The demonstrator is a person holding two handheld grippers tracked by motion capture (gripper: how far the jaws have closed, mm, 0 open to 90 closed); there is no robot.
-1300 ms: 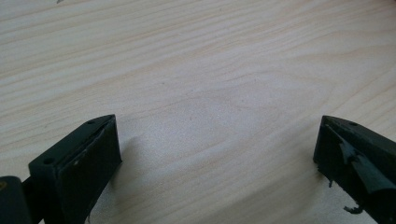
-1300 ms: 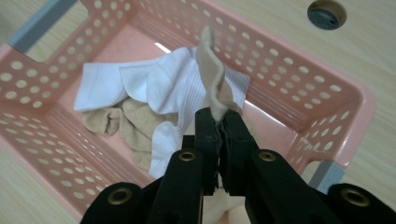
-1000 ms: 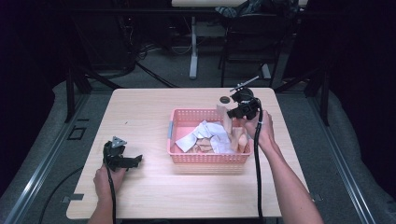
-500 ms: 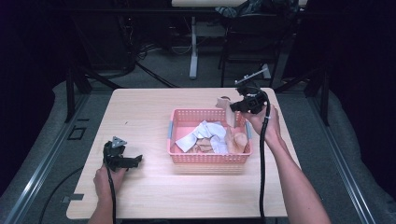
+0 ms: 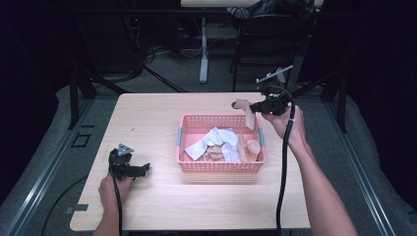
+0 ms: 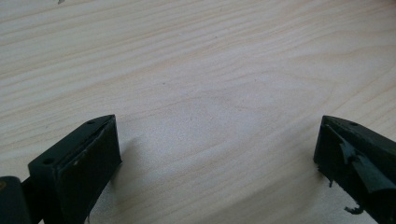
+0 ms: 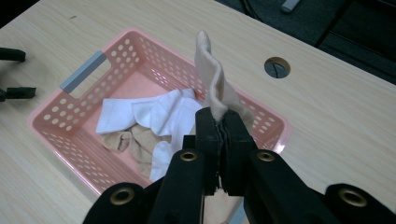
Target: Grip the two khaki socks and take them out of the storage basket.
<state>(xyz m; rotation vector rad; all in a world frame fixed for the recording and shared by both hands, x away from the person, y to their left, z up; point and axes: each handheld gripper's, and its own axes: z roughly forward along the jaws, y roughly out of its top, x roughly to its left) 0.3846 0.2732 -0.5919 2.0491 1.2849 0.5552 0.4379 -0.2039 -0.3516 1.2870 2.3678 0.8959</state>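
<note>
Right gripper [image 7: 219,122] raised above the far right corner of the pink basket [image 5: 221,166], at about two o'clock from the basket's middle in the high view. Fingers [image 7: 208,140] pressed together on one end of a beige sock [image 7: 212,86], no gap left between the pads. Sock dangling from the grip, clear of the basket floor, its free end hanging over the basket's far rim in the high view [image 5: 247,114]; in the right gripper view, sock rising from the pinched end toward twelve o'clock, folded lengthwise. Round cable hole [image 7: 277,67] in the desk [image 5: 152,123] at one o'clock from the sock.

Inside the basket: white socks [image 7: 159,114] heaped near the centre, more beige socks [image 7: 133,140] beneath and toward seven o'clock of them. Grey handle [image 7: 84,71] on the basket's short side at ten o'clock in the right gripper view.

Left gripper [image 5: 133,169] resting low on the desk at nine o'clock from the basket, well apart from it, held by the left hand [image 5: 114,189]. Fingers [image 6: 91,158] spread wide, nothing between them but bare wood.
</note>
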